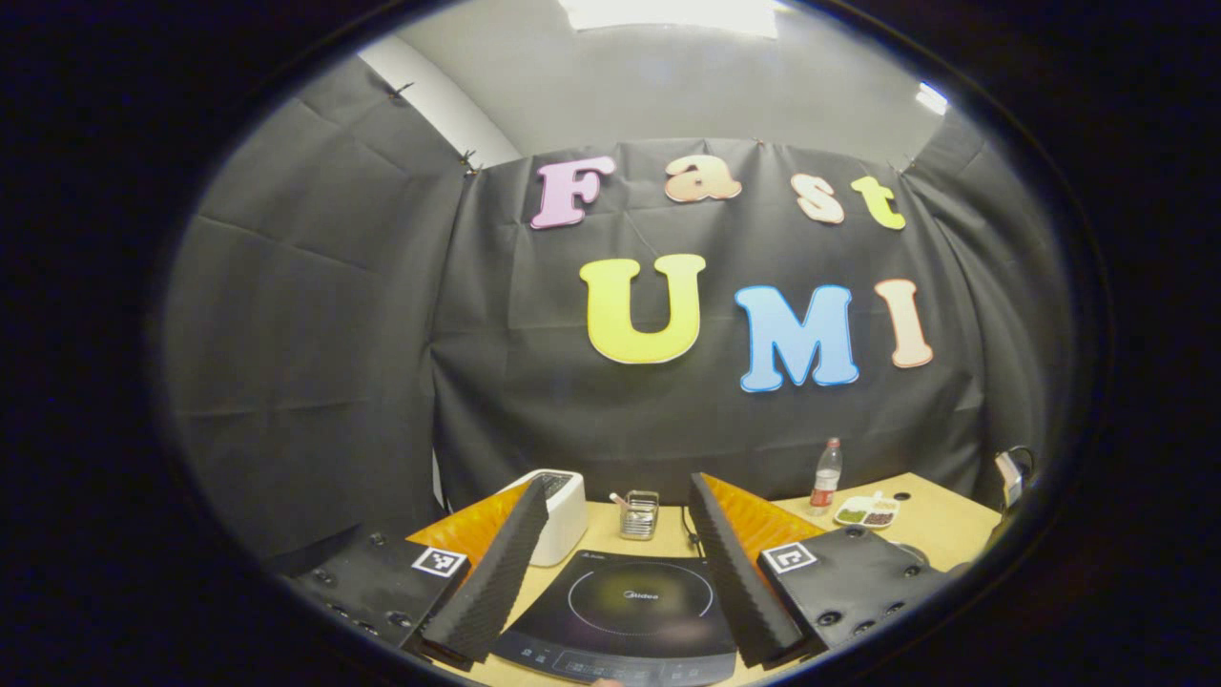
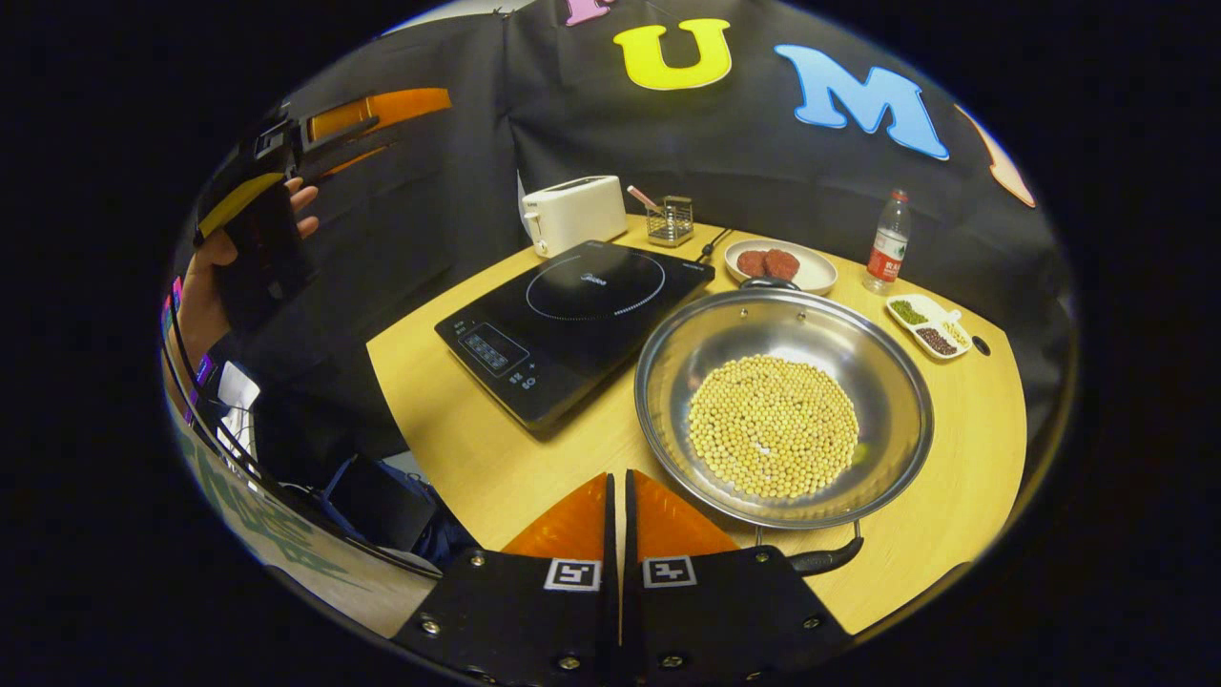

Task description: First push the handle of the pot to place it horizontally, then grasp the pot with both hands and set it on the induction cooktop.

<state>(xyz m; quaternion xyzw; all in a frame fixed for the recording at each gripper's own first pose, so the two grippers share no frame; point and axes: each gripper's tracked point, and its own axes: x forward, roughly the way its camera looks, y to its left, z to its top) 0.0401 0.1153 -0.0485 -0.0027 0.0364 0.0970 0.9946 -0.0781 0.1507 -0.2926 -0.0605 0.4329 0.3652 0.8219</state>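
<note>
On the counter (image 2: 477,458), pot (image 2: 782,405) brims with beans; your right gripper (image 2: 618,506), fingers together, could jolt them pushing the handle (image 2: 825,558); left gripper (image 1: 615,563) gapes.

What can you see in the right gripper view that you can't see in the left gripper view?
Right gripper view: the pot full of yellow beans, a plate with two brown patties, and a hand holding the left gripper up in the air.

Left gripper view: a bright ceiling light above the booth.

Both: the induction cooktop, white toaster, water bottle, little bean dish and the wooden table.
</note>
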